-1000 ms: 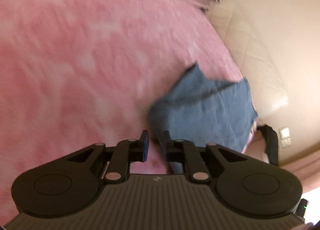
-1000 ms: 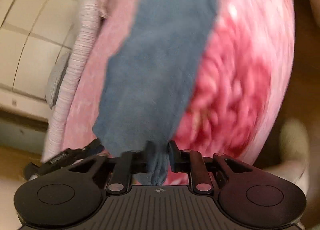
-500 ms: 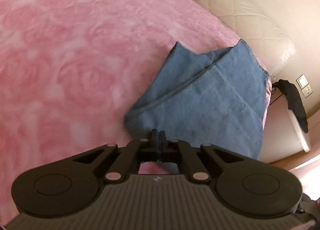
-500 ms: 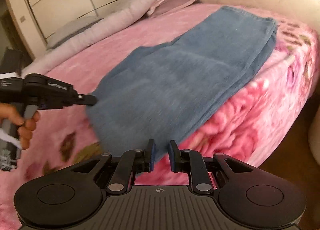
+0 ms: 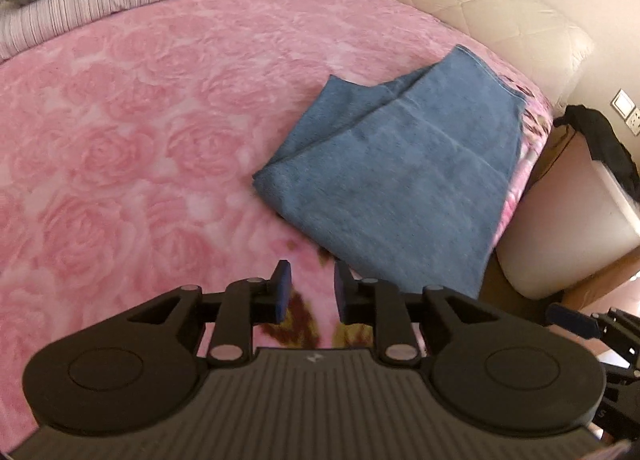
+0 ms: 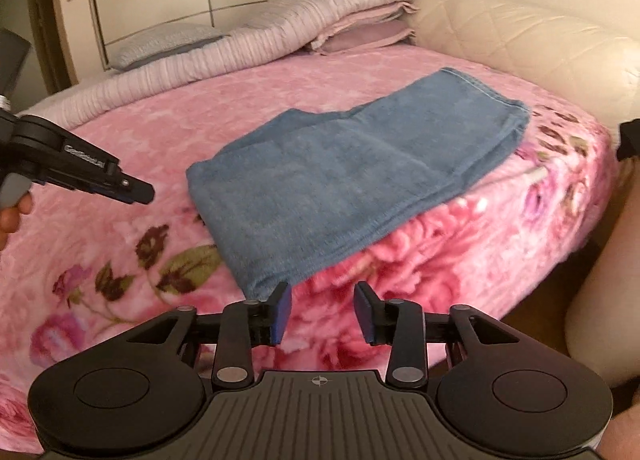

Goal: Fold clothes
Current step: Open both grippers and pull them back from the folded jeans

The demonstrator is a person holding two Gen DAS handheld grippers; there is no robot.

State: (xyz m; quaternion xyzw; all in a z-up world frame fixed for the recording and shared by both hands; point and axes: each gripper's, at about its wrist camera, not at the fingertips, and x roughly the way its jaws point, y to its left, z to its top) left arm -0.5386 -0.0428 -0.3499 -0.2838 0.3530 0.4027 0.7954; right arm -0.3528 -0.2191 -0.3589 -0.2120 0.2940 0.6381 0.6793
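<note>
Opening jaws, both grippers empty; folded blue garment (image 6: 352, 183) flat on blanket (image 6: 120, 244).

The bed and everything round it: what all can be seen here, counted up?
folded cloth: one, blue, on the blanket near the bed's edge
blanket: one, pink with roses, covering the bed
bedding pile: striped pale quilt, pinkish folded layers and a grey pillow, far side
headboard: one, cream, quilted, curving round the bed
wall switches: two, white, right wall
left gripper: black, opening, nothing between its fingers
right gripper: black, opening, empty
</note>
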